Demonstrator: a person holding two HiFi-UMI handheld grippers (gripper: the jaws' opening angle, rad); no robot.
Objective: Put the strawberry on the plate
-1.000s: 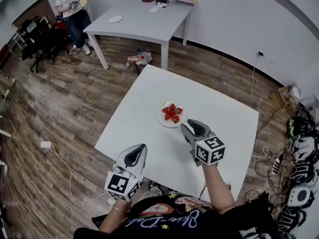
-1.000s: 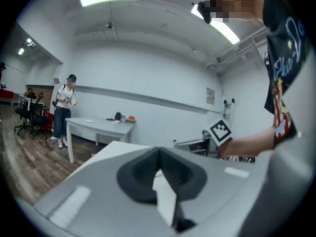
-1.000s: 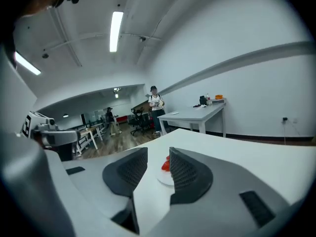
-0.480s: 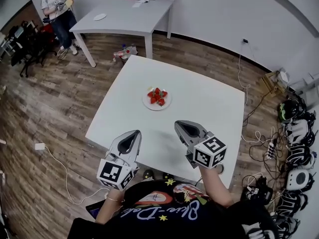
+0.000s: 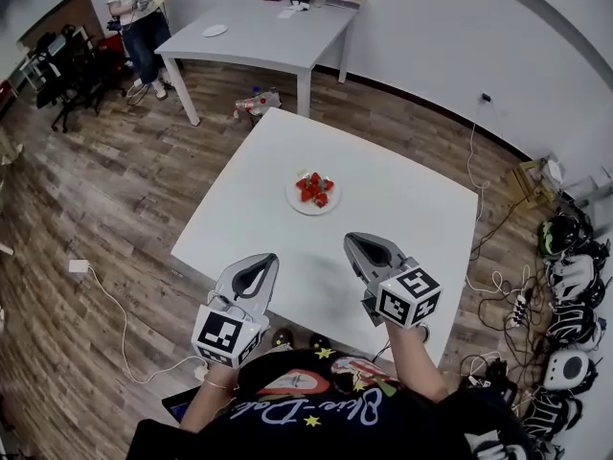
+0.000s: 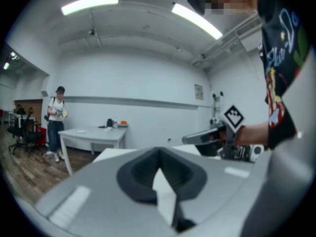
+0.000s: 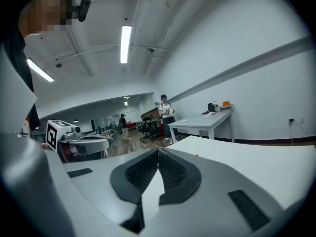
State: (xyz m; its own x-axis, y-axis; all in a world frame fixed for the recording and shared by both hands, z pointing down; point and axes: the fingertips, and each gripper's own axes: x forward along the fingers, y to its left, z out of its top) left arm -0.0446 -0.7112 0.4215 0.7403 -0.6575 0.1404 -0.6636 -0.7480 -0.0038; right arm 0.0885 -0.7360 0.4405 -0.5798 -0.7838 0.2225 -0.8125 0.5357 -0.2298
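Several red strawberries [image 5: 314, 189] lie piled on a small white plate [image 5: 296, 202] near the middle of the white table [image 5: 383, 190]. Both grippers hover over the table's near edge, well short of the plate. My left gripper [image 5: 260, 263] is shut and holds nothing; its jaws meet in the left gripper view [image 6: 159, 158]. My right gripper [image 5: 361, 244] is also shut and empty, jaws closed together in the right gripper view [image 7: 158, 153]. Only a speck of red [image 7: 196, 155] shows past the right jaws.
A grey table [image 5: 278, 29] with a plate and small items stands at the back, a person [image 5: 139, 8] beside it. Chairs [image 5: 67, 65] stand at the far left. Cables, a power strip [image 5: 523, 303] and headsets [image 5: 575, 295] lie on the floor to the right.
Both grippers have drawn back from the plate towards the table's near edge. The head camera swung, so the scene shifted in view.
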